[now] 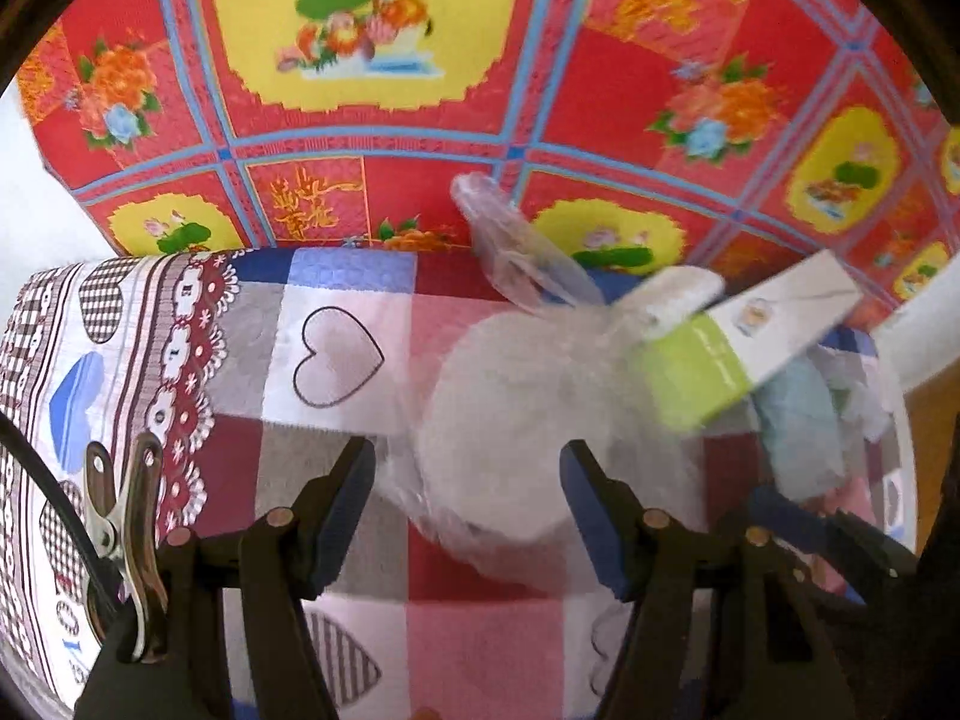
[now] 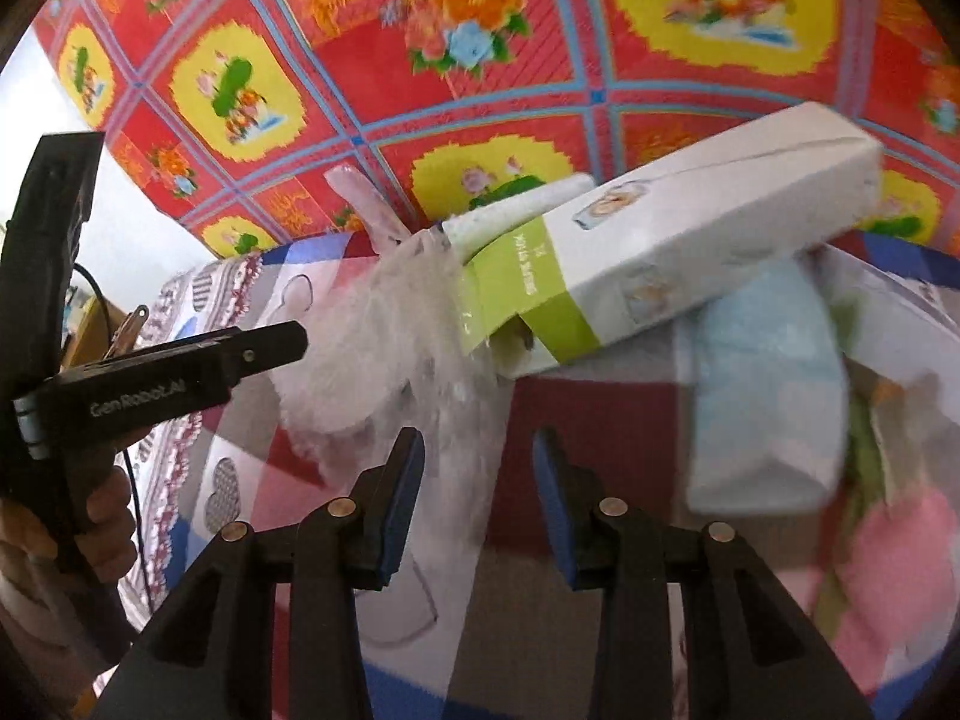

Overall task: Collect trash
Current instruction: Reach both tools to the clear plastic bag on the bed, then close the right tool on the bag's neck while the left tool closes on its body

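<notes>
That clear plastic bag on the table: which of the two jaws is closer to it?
Left. The left gripper has the clear plastic bag lying between its open jaws. The right gripper hovers beside it, with the bag off to its left.

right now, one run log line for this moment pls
left gripper open over clear plastic wrap | right gripper open, empty | white-green carton on table | nothing held

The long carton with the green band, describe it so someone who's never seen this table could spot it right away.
Start at the table covered in a heart-patterned checked cloth, in front of the red floral backdrop. On its right side is a heap of trash; the carton lies tilted across the top, over a pale blue piece. It is the only rigid, box-shaped item: white with a lime-green band near its opened end, beside crumpled clear plastic.
</notes>
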Demonstrator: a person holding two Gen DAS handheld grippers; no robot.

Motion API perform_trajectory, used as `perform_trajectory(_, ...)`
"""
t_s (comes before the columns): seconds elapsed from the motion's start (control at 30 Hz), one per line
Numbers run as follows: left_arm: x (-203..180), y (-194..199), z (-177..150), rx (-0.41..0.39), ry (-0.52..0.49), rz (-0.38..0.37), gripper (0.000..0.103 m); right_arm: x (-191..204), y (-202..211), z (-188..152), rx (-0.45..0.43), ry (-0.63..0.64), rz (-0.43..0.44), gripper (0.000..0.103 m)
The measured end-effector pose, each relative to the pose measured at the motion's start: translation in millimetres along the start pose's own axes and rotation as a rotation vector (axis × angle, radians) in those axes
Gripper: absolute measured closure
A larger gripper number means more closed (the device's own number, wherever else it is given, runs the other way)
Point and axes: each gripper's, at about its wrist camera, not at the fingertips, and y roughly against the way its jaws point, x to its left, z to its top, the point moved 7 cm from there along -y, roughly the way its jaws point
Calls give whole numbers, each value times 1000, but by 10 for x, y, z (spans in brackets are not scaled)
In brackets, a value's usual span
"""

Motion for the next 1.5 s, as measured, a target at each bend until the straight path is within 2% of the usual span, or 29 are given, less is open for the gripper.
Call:
perform_trajectory(0.17, 69, -228, -12, 26, 10, 50, 35, 75, -238, 24, 44, 40, 21, 64)
perform_trajectory(0.37, 184, -329, -155, 58, 57, 52, 35, 265, -302, 38, 50, 84, 79, 65)
perform_trajectory(0.4, 207, -322, -170, 58, 67, 52, 35, 308, -308, 21, 54, 89, 96, 70)
perform_trajectory(0.43, 227, -309, -192, 57, 75, 49, 36, 344, -318, 3, 59, 94, 109, 81)
perform_trajectory(0.47, 250, -296, -216, 58, 82, 40, 36, 387, -327, -12, 63, 102, 118, 87)
perform_trajectory(0.57, 342, -240, -308, 61, 90, 24, 36, 524, -302, -99, 71, 143, 152, 94)
perform_trajectory(0.73, 524, -124, -476, 68, 139, 7, 36, 743, -201, -337, 90, 211, 190, 96)
perform_trajectory(0.93, 633, 42, -673, 63, 178, -37, 36, 882, -70, -676, 128, 244, 224, 96)
perform_trajectory(1.07, 560, 128, -771, 50, 123, -15, 36, 879, -11, -799, 143, 240, 224, 96)
perform_trajectory(1.2, 446, 112, -856, 53, 100, -10, 36, 806, 12, -810, 141, 227, 186, 94)
perform_trajectory(1.4, 416, 75, -885, 40, 71, 15, 37, 605, 142, -759, 113, 209, 120, 78)
perform_trajectory(1.5, 426, 76, -884, 39, 72, 10, 36, 518, 246, -669, 62, 194, 85, 68)
